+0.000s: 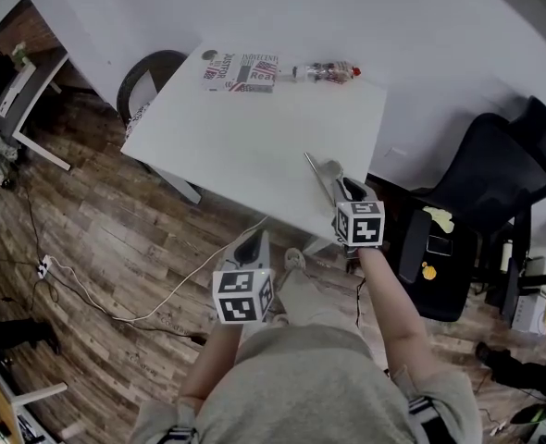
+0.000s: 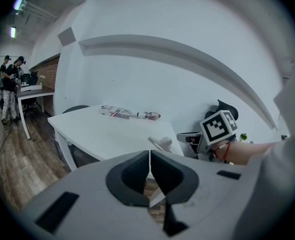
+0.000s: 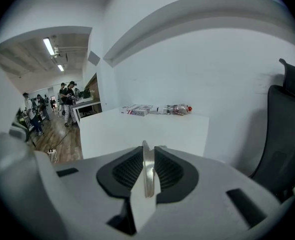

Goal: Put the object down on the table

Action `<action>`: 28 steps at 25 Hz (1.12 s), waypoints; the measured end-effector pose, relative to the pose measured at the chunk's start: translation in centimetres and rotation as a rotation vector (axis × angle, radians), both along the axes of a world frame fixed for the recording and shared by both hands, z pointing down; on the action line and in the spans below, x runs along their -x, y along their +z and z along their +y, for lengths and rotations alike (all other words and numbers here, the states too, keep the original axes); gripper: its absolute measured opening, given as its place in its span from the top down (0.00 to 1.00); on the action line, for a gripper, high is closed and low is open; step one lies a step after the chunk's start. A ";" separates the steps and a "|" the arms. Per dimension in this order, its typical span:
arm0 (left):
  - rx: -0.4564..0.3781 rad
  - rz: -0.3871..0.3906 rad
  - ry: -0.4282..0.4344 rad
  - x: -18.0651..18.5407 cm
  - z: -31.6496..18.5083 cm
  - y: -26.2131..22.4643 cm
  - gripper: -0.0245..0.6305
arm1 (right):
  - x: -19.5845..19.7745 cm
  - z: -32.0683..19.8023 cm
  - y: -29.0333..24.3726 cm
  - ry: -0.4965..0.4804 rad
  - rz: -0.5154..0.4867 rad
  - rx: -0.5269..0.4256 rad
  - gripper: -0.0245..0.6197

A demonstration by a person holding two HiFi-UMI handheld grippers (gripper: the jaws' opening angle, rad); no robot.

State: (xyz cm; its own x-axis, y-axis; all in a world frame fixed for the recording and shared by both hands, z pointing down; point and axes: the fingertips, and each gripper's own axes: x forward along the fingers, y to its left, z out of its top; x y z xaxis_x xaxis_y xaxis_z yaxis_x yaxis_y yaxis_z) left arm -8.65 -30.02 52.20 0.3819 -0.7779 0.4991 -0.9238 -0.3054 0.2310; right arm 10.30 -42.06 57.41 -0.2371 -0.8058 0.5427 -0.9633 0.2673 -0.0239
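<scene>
Right gripper view shows the right gripper (image 3: 148, 156) clenched on a thin metal utensil (image 3: 147, 180) over the near right edge of the white table (image 1: 254, 128). The left gripper (image 2: 150, 156) is closed and empty.

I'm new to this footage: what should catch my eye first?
The right gripper, at the near edge of the white table, is clamped on a thin metal utensil. Along the far edge lie a printed box and a red-capped bottle on its side.

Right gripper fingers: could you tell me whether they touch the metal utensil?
Touching: the right gripper view shows both fingers pressed against the metal utensil's sides.
</scene>
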 end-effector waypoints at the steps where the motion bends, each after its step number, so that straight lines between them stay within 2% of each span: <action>1: -0.004 0.002 -0.002 0.0 0.5 -0.2 0.95 | 0.3 0.7 -0.5 -0.005 -0.007 -0.009 0.86; 11: -0.054 0.008 0.002 0.2 5.2 -2.1 0.95 | 3.4 8.3 -6.2 -0.055 -0.086 -0.104 0.96; 17: -0.068 0.010 0.001 0.3 7.5 -2.7 0.95 | 4.8 12.6 -8.3 -0.088 -0.137 -0.142 0.96; 28: -0.091 0.008 0.010 0.6 10.3 -3.2 0.95 | 6.9 19.1 -10.0 -0.134 -0.165 -0.205 0.96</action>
State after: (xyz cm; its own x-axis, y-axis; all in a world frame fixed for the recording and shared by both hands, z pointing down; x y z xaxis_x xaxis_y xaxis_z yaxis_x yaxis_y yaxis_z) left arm -9.21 -19.72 49.03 0.3932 -0.8159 0.4238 -0.9190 -0.3344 0.2090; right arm 3.39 -22.96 47.44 -0.4206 -0.8500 0.3173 -0.9065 0.4076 -0.1096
